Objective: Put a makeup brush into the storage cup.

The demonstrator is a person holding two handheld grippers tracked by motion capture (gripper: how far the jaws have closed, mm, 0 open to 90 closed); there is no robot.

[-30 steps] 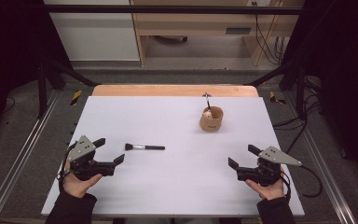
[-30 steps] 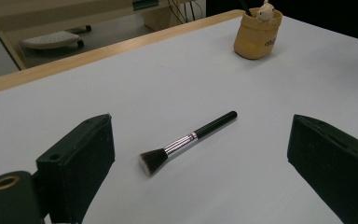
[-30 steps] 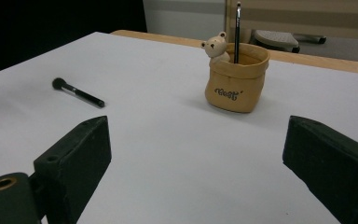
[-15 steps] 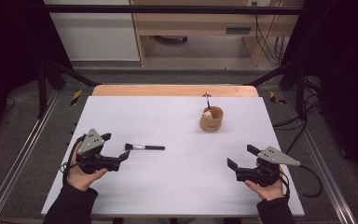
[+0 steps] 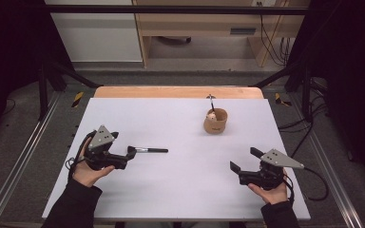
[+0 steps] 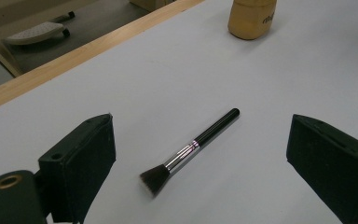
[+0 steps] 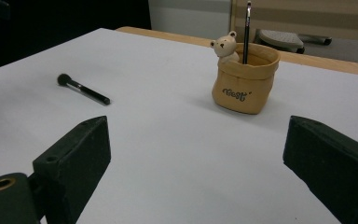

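A white desk with a wooden strip along its far edge takes up the middle of the high view, ringed by dark floor and black frame posts. At the lower left of that view a person's hand holds the left tongs, their jaws spread wide apart and pointing toward the right of the frame; in the left gripper view the same tongs straddle a makeup brush without touching it. At the lower right the other hand holds the right tongs, likewise open and empty, well apart from everything on the desk. A small tan pouch-shaped holder stands upper right of centre; the right gripper view shows lettering on its front, a little bear figure at its rim and a thin dark brush handle standing upright inside. The makeup brush lies flat, left of centre, bristles just at the left tongs' tips and black handle pointing right.
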